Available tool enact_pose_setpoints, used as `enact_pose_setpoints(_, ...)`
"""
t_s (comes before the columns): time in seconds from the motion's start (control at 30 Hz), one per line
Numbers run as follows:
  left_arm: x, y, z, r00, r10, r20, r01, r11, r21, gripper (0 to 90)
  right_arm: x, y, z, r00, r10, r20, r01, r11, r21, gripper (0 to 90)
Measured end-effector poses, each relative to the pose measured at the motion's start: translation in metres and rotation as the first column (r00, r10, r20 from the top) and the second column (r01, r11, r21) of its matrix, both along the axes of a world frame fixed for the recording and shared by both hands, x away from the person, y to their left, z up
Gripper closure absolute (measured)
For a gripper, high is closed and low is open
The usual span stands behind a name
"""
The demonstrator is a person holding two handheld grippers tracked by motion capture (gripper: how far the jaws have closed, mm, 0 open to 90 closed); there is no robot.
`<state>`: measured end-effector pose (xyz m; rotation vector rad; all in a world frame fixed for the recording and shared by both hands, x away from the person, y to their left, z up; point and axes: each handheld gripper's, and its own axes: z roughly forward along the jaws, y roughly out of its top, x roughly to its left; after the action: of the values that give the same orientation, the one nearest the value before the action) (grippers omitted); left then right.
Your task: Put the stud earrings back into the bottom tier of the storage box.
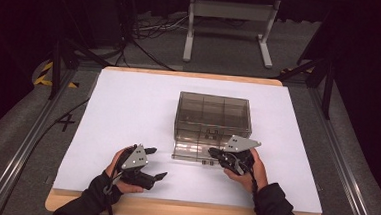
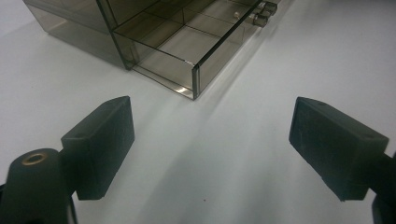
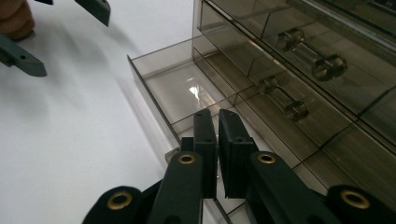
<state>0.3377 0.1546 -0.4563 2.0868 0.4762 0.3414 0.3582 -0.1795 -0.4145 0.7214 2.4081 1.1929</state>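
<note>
Drawer is sticking out of the smoky clear organizer box toward the person, its long axis lying across the white tabletop. Right gripper fingers are pinching its front wall; left gripper fingers are gaping apart. Dark room behind.

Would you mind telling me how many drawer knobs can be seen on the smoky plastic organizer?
2 in the right gripper view: one knob on the upper closed drawer, one knob on the drawer below. The open drawer's handle may be hidden behind the right gripper.
</note>
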Motion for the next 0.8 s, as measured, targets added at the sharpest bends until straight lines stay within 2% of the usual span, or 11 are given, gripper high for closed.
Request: enact_pose_setpoints(0.8, -0.001, 0.0, 0.0, 1.0, -0.002, 0.008, 0.002, 1.0, -0.005, 14.7, 0.014, 0.002, -0.013, 0.9977, -0.045, -0.052, 0.043, 0.999, -0.031, 86.2)
